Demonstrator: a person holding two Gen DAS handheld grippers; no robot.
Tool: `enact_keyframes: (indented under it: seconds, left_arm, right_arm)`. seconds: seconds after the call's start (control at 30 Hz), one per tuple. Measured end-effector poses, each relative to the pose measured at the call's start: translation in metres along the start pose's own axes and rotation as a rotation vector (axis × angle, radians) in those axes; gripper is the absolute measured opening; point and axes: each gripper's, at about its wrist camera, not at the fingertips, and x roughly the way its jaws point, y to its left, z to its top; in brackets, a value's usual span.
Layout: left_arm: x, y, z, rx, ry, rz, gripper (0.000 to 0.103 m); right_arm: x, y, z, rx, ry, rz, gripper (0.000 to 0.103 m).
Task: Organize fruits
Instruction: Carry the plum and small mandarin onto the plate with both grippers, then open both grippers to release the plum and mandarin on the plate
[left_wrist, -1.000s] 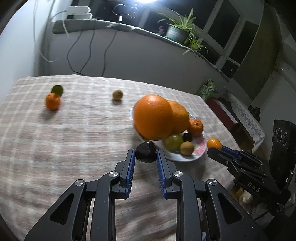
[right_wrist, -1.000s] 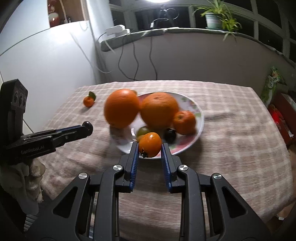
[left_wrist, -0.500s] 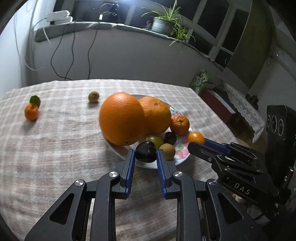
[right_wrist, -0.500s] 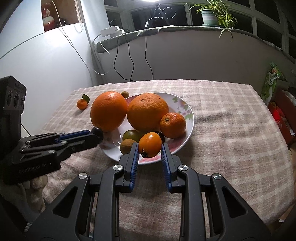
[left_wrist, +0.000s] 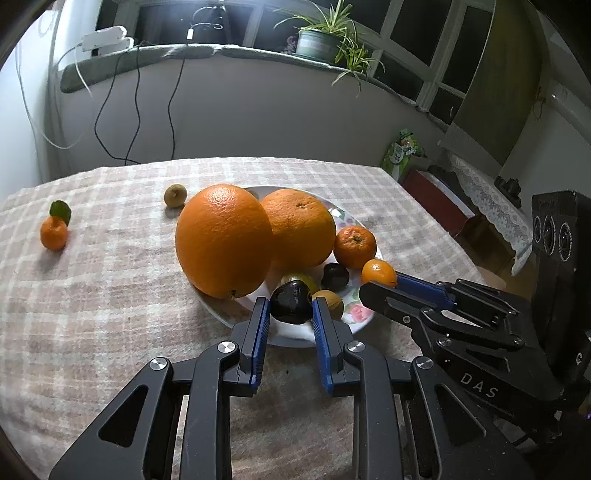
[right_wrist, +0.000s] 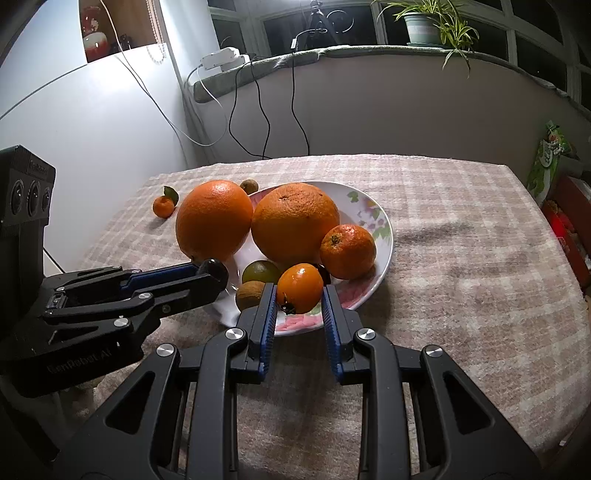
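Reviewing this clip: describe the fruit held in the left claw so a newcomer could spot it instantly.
Start at the flowered plate on the checked tablecloth. At its near rim the left claw is shut on a dark plum. It is glossy and almost black, unlike the big oranges behind it; a similar dark fruit lies loose on the plate.

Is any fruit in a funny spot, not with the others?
Yes. A small tangerine with a leaf and a little brown fruit sit alone on the checked tablecloth, away from the plate where the other fruit is piled.
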Motion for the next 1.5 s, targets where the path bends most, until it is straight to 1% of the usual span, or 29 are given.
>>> enact_keyframes:
  seconds: [0.4, 0.5, 0.57, 0.6, 0.63, 0.7, 0.77, 0.83, 0.9, 1.07, 1.1, 1.13, 1.23, 1.3, 1.37, 1.4, 1.43, 1.47, 1.5]
  left_arm:
    - [0.006, -0.004, 0.003, 0.009, 0.003, 0.012, 0.023]
    - [0.007, -0.004, 0.003, 0.005, 0.003, 0.012, 0.029]
    - [0.006, -0.004, 0.003, 0.005, 0.002, 0.013, 0.030]
    - [0.006, -0.004, 0.003, 0.007, 0.003, 0.014, 0.030]
    - [0.006, -0.004, 0.002, 0.009, 0.003, 0.015, 0.030]
    - [0.006, -0.003, 0.002, 0.006, 0.004, 0.014, 0.030]
    - [0.006, -0.003, 0.001, 0.002, 0.003, 0.012, 0.030]
    - [0.005, -0.002, 0.000, 0.000, 0.002, 0.012, 0.030]
    - [0.003, -0.001, -0.001, -0.002, 0.002, 0.011, 0.030]
    - [0.000, 0.001, -0.001, -0.007, -0.003, 0.011, 0.030]
    - [-0.001, 0.001, -0.001, -0.008, -0.004, 0.011, 0.031]
    - [-0.002, 0.002, -0.002, -0.010, -0.006, 0.011, 0.034]
    - [-0.005, 0.004, -0.002, -0.014, -0.010, 0.012, 0.036]
    - [-0.007, 0.005, -0.002, -0.018, -0.012, 0.018, 0.041]
    - [-0.009, 0.007, -0.002, -0.023, -0.015, 0.023, 0.048]
    - [-0.011, 0.008, -0.002, -0.028, -0.018, 0.027, 0.050]
    - [-0.013, 0.009, -0.002, -0.031, -0.021, 0.032, 0.055]
    - [-0.014, 0.009, -0.002, -0.032, -0.024, 0.037, 0.058]
    - [-0.016, 0.009, -0.002, -0.032, -0.029, 0.044, 0.059]
  right_arm:
    - [0.002, 0.000, 0.001, -0.007, 0.002, 0.000, 0.026]
    - [0.002, -0.001, 0.001, -0.008, 0.003, -0.003, 0.027]
    - [0.001, -0.001, 0.000, -0.007, -0.001, -0.008, 0.039]
    - [0.000, -0.001, 0.001, -0.007, -0.011, -0.011, 0.047]
    - [0.000, -0.001, 0.001, -0.007, -0.011, -0.011, 0.050]
    - [-0.002, -0.002, 0.002, -0.008, -0.017, -0.012, 0.051]
    - [-0.004, -0.002, 0.002, -0.004, -0.023, -0.014, 0.055]
    - [-0.005, -0.003, 0.002, -0.003, -0.029, -0.018, 0.062]
    - [-0.007, -0.003, 0.002, -0.003, -0.034, -0.024, 0.066]
    - [-0.010, -0.005, 0.004, 0.005, -0.042, -0.022, 0.069]
    - [-0.011, -0.005, 0.004, 0.005, -0.044, -0.023, 0.071]
    - [-0.011, -0.005, 0.004, 0.004, -0.046, -0.025, 0.072]
    - [-0.013, -0.004, 0.005, 0.001, -0.050, -0.027, 0.073]
    - [-0.014, -0.003, 0.006, 0.000, -0.051, -0.028, 0.073]
    - [-0.015, -0.003, 0.006, 0.003, -0.053, -0.028, 0.076]
    - [-0.016, -0.004, 0.007, 0.006, -0.055, -0.027, 0.082]
    - [-0.018, -0.005, 0.008, 0.010, -0.060, -0.026, 0.085]
    - [-0.019, -0.005, 0.008, 0.013, -0.066, -0.027, 0.086]
    - [-0.021, -0.006, 0.009, 0.012, -0.069, -0.032, 0.086]
